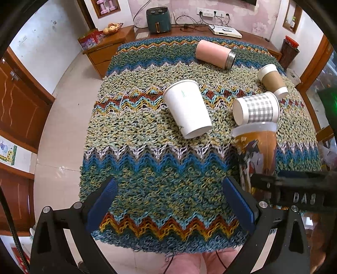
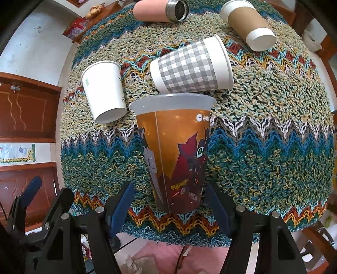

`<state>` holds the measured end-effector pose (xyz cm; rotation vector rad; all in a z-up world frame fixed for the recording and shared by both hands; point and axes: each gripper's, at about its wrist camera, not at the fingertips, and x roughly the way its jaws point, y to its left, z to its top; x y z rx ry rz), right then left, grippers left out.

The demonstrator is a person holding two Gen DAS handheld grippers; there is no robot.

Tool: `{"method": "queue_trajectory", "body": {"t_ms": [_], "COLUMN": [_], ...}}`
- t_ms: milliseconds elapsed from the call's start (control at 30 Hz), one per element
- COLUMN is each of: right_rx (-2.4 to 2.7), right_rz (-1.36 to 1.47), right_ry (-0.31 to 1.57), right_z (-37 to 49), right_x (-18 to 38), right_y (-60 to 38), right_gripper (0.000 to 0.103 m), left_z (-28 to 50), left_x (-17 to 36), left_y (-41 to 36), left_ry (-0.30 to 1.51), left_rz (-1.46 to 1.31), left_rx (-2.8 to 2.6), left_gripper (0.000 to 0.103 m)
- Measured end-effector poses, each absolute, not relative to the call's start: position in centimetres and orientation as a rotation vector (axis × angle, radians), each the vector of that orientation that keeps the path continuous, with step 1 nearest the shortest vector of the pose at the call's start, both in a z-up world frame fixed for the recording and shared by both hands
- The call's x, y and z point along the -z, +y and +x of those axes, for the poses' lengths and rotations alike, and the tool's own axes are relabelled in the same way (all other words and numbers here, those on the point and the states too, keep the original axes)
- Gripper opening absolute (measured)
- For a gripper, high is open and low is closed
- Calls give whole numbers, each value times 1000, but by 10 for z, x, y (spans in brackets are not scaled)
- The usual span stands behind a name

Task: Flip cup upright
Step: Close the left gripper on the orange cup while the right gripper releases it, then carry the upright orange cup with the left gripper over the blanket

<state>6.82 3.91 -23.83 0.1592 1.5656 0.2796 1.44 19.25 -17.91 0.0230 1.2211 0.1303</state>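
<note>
The orange printed plastic cup (image 2: 174,151) stands upright on the bench, mouth up, its clear rim at the top and its base resting on the knitted zigzag cloth (image 2: 263,147) near the bench's front edge. It sits between the two blue pads of the right hand-held gripper (image 2: 170,202); the jaws are spread wider than the cup's base, with a visible gap on the left side and the right pad close to the cup, contact there not clear. In the left wrist view the same cup (image 1: 257,151) appears at the right, with the right tool's black body in front of its lower part.

Just behind the orange cup lies a grey-and-white checked paper cup (image 2: 191,67) on its side, its rim toward the right. To the left of it a plain white paper cup (image 2: 103,90) also lies on its side, open mouth toward the front of the bench. Farther back a brown-sleeved paper cup (image 2: 248,23) rests tipped over, and a pink insulated bottle (image 2: 160,10) with a steel neck lies on its side near the far edge.

The left hand-held gripper (image 1: 168,202) hovers over the front part of the cloth with its jaws spread wide and nothing between them.

Beyond the bench, a dark green air fryer (image 1: 158,20) stands on a wooden sideboard (image 1: 109,45) against the wall.
</note>
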Motion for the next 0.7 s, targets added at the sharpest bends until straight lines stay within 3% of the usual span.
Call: {"method": "queue_trajectory", "body": {"t_ms": [700], "right_rx": [-240], "right_rz": [14], "right_ry": [1384], "right_z": [56], "right_x": [192], "right_y": [-15], "right_gripper": [71], "left_z": [35], "left_x": [166], "left_y": [149], "left_ry": [1188], "left_rz": [-24], "left_rx": [-78], "left_gripper": [100]}}
